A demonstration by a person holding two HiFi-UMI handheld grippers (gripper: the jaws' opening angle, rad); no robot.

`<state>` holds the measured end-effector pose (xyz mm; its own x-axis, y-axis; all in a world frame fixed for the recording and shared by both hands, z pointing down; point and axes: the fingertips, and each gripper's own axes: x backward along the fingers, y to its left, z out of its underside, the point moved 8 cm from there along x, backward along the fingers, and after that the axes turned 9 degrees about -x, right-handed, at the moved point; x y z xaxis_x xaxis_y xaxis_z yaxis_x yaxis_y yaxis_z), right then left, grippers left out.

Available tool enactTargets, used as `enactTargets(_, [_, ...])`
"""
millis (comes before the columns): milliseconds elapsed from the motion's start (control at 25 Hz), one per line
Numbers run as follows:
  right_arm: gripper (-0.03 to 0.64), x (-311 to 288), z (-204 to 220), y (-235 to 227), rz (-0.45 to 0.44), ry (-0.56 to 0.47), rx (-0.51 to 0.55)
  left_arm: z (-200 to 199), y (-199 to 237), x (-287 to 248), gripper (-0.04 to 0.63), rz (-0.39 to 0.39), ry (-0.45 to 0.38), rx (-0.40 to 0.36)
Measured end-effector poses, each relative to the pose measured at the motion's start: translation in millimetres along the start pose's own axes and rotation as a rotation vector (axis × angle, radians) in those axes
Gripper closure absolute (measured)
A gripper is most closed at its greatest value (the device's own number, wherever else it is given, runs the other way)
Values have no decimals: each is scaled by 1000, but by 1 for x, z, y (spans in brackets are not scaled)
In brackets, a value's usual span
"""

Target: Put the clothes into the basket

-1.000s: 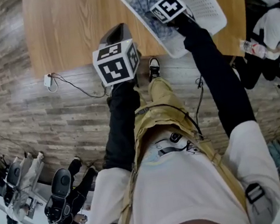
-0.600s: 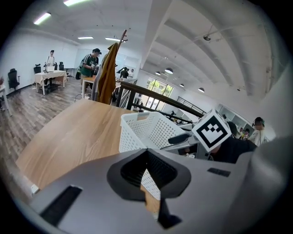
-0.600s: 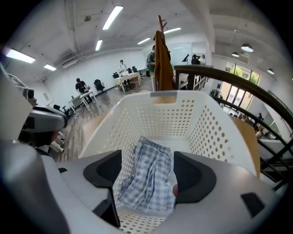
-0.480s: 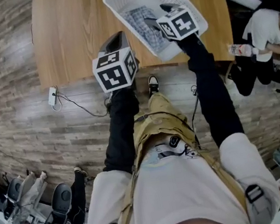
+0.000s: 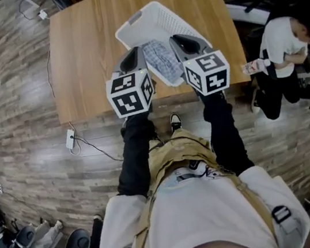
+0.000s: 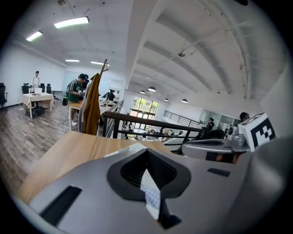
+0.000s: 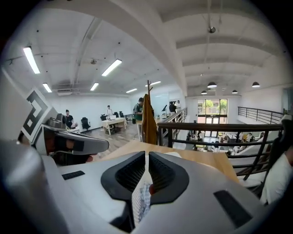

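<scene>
I see the white perforated basket (image 5: 134, 23) sitting on the wooden table (image 5: 86, 55), turned at a diagonal to the table's edges, with its open top facing up. The clothes (image 5: 161, 60), a crumpled blue-and-white checked piece, lie inside it, toward the end nearer the table's front edge.

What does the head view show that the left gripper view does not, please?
Only the head view: the wearer's shoe, the cable on the floor and the left cube. Only the left gripper view: ceiling lights, a coat and a railing. Both: the table, the cloth pinched in the left tongs, and the right tongs, closing with the cloth between them.
</scene>
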<state>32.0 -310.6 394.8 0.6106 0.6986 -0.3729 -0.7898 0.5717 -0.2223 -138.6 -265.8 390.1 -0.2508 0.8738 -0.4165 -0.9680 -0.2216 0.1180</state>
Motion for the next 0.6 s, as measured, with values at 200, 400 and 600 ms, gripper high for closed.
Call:
enactTargets(200, [594, 29, -30, 7, 24, -107, 19, -28, -10, 14, 595, 20, -88, -57])
enactTargets(400, [594, 57, -60, 18, 17, -195, 50, -53, -28, 27, 595, 53, -159, -107])
enactTargets(600, [594, 73, -75, 25, 17, -252, 74, -67, -40, 35, 595, 81, -212, -146])
